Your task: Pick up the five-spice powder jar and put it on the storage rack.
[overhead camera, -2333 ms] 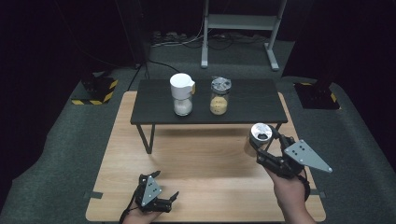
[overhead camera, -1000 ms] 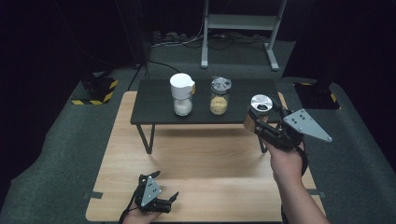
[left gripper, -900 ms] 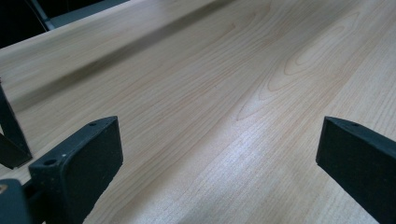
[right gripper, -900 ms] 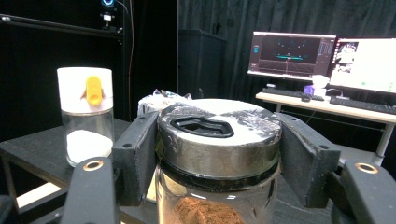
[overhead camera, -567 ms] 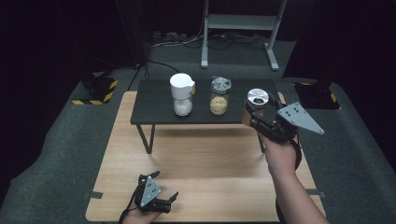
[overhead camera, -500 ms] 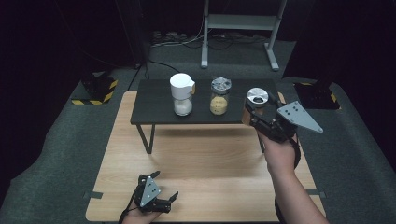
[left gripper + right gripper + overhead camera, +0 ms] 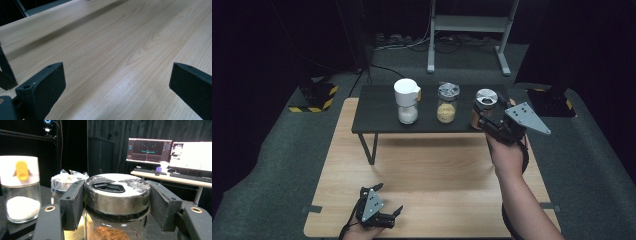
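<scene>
Steel-lidded jar [image 7: 117, 202] sat clamped in the right tongs [image 7: 490, 116] at the black shelf [image 7: 377, 112], seemingly being placed, release due next; left tongs [image 7: 378, 210] rested apart on the desk [image 7: 437, 170]

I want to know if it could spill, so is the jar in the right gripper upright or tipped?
Upright. The jar sits level between the right gripper jaws, its silver lid on top and brown powder settled below.
</scene>
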